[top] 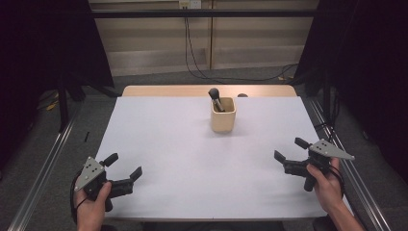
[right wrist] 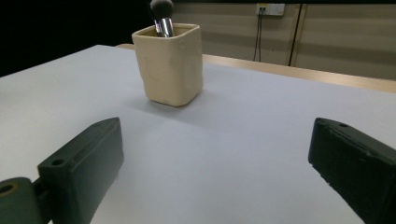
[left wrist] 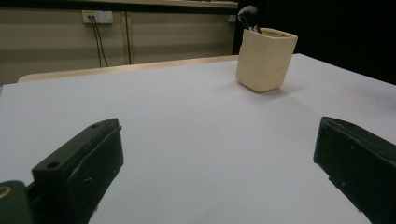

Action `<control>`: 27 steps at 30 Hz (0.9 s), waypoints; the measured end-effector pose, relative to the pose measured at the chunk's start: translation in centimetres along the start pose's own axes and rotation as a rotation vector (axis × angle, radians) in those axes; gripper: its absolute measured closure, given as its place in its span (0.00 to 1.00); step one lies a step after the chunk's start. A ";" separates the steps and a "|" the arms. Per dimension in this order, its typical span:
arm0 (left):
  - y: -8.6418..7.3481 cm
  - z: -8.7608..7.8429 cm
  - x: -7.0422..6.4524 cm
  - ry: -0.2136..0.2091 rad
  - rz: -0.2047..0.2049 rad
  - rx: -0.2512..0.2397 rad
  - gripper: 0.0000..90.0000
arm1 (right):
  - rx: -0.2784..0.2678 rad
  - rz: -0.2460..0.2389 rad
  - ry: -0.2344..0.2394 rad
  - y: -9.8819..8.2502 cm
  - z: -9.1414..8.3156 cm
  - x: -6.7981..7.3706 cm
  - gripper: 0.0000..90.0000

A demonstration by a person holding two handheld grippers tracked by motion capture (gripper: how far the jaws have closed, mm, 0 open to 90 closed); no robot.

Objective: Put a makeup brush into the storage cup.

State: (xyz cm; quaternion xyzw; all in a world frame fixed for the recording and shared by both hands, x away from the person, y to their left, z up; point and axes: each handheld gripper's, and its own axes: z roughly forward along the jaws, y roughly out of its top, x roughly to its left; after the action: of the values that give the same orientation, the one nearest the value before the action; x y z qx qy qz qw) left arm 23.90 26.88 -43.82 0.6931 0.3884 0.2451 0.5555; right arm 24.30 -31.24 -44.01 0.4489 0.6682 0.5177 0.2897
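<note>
A cream square cup (top: 223, 115) (left wrist: 265, 59) (right wrist: 170, 64) stands upright at the far middle of the white table top (top: 192, 159). A brush with a dark round head (top: 214, 93) (left wrist: 247, 17) (right wrist: 161, 8) and a silver ferrule stands in it, head up. My left gripper (top: 124, 166) (left wrist: 215, 168) rests near the front left corner, open, nothing between its jaws. My right gripper (top: 290, 149) (right wrist: 212, 168) sits near the right edge, open and empty too. Both point toward the cup from well short of it.
A strip of bare wood (top: 207, 90) shows along the table's far edge. Metal rails (top: 41, 178) run along both sides of the table. Cables (top: 192, 57) hang from a wall socket behind. Dark curtains flank the space.
</note>
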 end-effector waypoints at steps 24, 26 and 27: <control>0.0 -0.2 -0.2 -0.005 -0.003 -0.004 0.02 | 0.037 -0.012 0.019 -1.6 -1.8 0.7 0.02; 0.1 -0.2 -0.1 -0.004 -0.003 -0.009 0.02 | 0.030 -0.011 0.013 -1.6 -1.9 0.6 0.02; 0.1 -0.2 -0.1 -0.003 -0.002 -0.009 0.02 | 0.030 -0.005 0.012 -1.6 -1.9 0.6 0.02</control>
State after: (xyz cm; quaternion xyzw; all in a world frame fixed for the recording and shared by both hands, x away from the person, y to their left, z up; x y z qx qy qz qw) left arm 23.71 26.92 -43.71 0.6907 0.3873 0.2451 0.5594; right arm 21.96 -31.60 -44.92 0.4484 0.6789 0.5094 0.2804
